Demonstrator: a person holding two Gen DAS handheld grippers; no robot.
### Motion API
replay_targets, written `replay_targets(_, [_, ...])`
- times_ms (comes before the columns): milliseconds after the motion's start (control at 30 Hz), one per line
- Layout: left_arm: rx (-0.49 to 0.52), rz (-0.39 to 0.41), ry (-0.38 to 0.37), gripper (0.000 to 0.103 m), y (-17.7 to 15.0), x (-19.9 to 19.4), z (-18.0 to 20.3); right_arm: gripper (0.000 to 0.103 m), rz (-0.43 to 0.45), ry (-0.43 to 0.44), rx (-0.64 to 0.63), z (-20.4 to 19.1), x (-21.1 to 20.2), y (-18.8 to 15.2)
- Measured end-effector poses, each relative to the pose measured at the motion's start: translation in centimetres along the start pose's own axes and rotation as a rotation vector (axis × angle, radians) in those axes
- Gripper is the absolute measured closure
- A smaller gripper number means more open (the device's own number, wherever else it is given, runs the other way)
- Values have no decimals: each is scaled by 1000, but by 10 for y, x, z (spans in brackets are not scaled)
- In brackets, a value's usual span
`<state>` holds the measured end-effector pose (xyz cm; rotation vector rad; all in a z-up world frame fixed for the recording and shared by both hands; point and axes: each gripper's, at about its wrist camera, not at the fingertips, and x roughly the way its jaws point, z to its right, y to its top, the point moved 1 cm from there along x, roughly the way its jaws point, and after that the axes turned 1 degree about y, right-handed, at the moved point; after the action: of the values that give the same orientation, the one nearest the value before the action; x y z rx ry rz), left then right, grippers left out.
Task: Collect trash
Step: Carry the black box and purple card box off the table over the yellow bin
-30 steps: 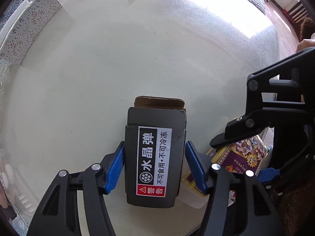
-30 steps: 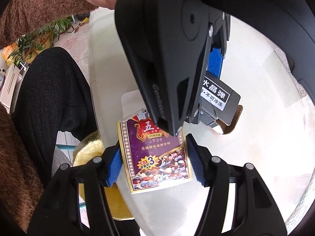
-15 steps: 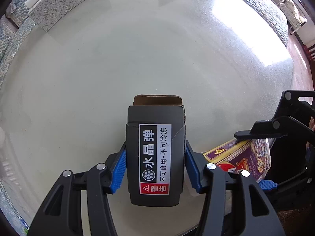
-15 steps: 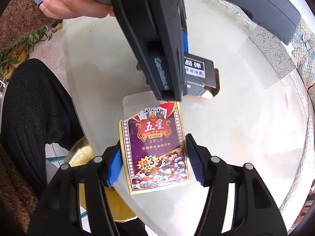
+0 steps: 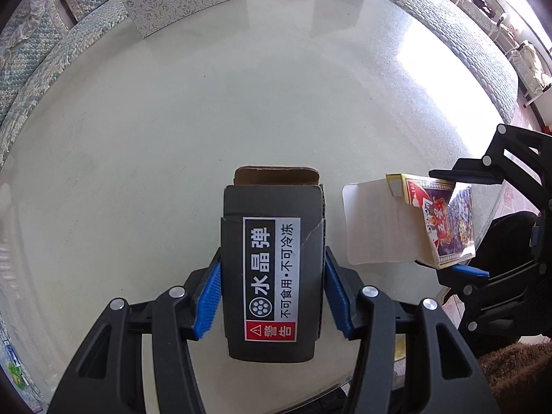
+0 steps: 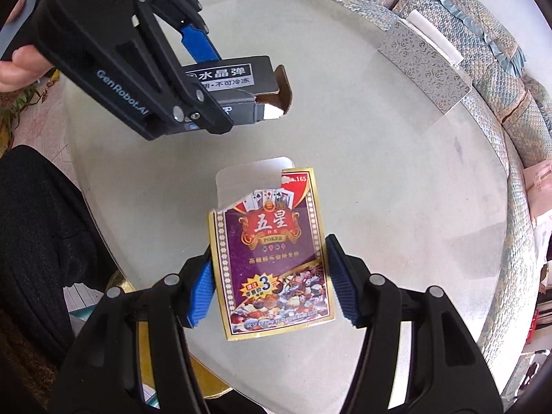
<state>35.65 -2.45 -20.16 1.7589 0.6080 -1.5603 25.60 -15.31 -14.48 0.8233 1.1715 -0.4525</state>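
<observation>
left gripper (image 5: 272,288) clamps black box (image 5: 272,269) | right gripper (image 6: 270,288) clamps card box (image 6: 272,262) | both lifted off bench (image 5: 172,120) | disposal pending, no bin visible

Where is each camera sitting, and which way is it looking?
Left wrist: sits on the left gripper, looking along its fingers at the dark grey cardboard box it grips over the round glass table; right gripper at the edge.
Right wrist: sits on the right gripper, facing the purple playing-card box it grips; the left gripper, a hand and a dark-clothed leg show.
Both share both boxes, the table and the patterned silver box.
</observation>
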Motion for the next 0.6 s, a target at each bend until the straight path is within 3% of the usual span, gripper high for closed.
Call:
replay_targets(267, [-70, 59, 32, 51, -34, -22, 7, 45, 21, -57, 97, 7, -22, -2])
replay_targets(467, [-127, 151, 77, 51, -55, -39, 32, 45, 80, -116, 154, 3, -54, -8])
replay_targets(600, [-144, 192, 137, 51, -71, -48, 48, 45, 110, -141, 206, -1, -77, -17])
